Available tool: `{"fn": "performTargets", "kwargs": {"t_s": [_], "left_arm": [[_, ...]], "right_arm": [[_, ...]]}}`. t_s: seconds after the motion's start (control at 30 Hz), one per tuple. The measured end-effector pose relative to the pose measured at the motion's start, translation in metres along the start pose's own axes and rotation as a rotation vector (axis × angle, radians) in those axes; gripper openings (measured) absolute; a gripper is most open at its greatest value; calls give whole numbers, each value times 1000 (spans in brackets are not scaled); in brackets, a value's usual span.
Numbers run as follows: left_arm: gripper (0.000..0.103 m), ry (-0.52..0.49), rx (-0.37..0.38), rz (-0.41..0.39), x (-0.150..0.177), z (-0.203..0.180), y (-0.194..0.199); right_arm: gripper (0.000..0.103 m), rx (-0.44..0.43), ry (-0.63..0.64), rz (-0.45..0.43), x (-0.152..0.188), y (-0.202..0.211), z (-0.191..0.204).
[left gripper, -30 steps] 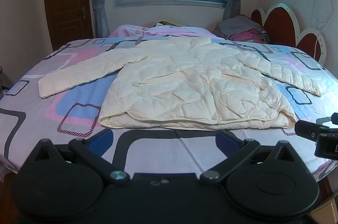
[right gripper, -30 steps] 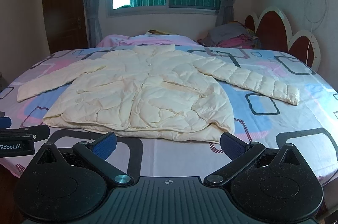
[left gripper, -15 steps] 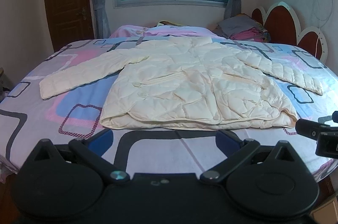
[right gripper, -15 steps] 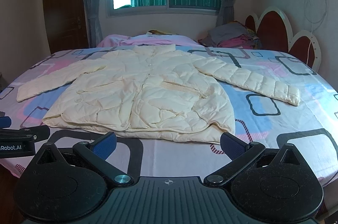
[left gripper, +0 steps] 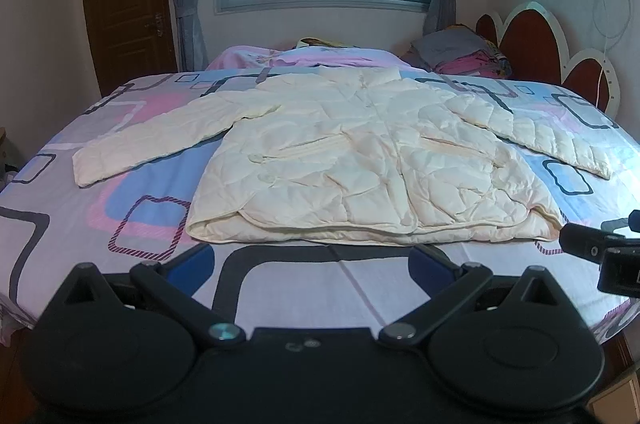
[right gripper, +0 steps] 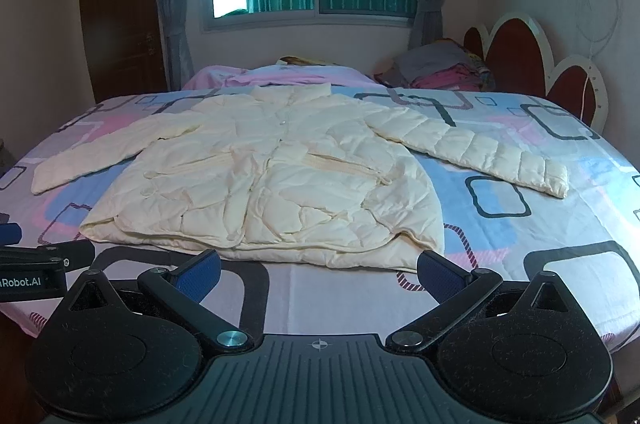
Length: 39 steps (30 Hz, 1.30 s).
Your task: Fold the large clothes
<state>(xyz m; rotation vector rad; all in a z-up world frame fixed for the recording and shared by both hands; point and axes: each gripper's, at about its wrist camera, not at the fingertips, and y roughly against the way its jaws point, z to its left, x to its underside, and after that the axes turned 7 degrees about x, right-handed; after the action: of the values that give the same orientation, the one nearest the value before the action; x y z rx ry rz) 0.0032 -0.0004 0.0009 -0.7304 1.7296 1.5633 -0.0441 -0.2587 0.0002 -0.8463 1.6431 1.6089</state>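
Jacket (left gripper: 360, 159) lies flat on the bed (left gripper: 280, 284), sleeves out at 10 and 2 — bare sheet along its hem. Left gripper (left gripper: 310, 264) and right gripper (right gripper: 318, 270) both gape, holding nothing.

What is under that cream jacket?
The jacket lies flat on a patterned sheet, pink, blue and grey squares showing all around it. What the sheet looks like beneath the jacket is covered.

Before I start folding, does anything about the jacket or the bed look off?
Nothing stands out. The cream quilted puffer jacket lies flat, front up, on the patterned bedsheet, both sleeves spread outward. Only its hem is a little rumpled.
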Motion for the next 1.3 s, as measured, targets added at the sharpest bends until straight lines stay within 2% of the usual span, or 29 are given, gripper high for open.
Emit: {"fn": "performTargets", "kwargs": {"t_s": [1.3], "left_arm": [[103, -6, -2, -5, -1, -3, 2]], "right_arm": [[103, 2, 1, -4, 0, 5, -2]]}}
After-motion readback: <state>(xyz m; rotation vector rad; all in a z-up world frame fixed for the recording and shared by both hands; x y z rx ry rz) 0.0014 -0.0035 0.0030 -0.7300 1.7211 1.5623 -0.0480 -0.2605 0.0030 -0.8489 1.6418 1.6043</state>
